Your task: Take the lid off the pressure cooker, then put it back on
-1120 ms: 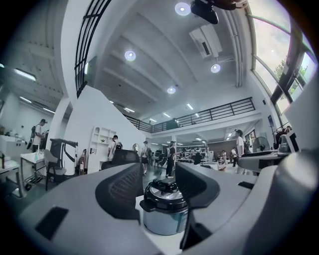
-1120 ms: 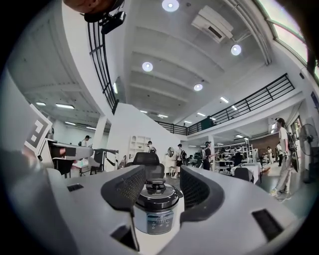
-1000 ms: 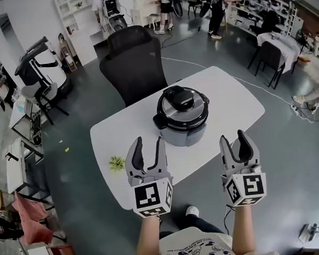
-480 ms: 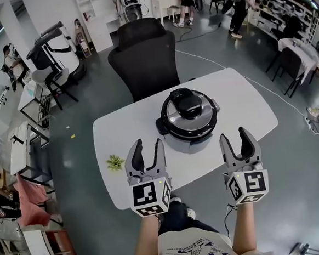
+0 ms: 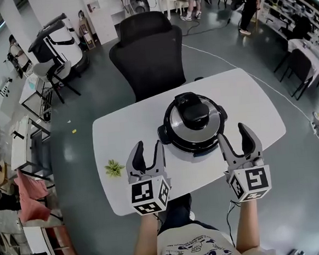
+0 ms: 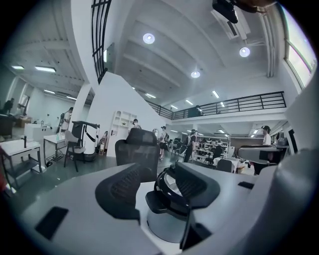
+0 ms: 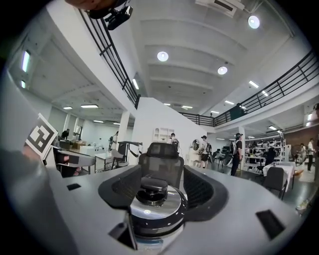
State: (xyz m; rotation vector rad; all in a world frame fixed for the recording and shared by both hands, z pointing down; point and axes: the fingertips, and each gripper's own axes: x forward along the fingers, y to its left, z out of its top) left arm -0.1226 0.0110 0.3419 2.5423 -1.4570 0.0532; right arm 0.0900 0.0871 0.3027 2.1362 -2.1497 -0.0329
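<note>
The pressure cooker stands on the white table, its steel lid on and a black knob handle on top. My left gripper is open at the cooker's near left, just short of it. At the cooker's near right is my right gripper, open, its jaws just having been opening with nothing pressed between them. In the left gripper view the cooker shows past the left gripper, toward its right jaw. In the right gripper view the lid and knob sit centred ahead of the right gripper.
A small green plant lies on the table left of my left gripper. A black office chair stands behind the table. Other tables, chairs, shelves and people fill the room beyond.
Both grippers have moved forward toward the cooker and now flank its near side. The right jaws stand wider than before. The cooker sits closer in the head view.
</note>
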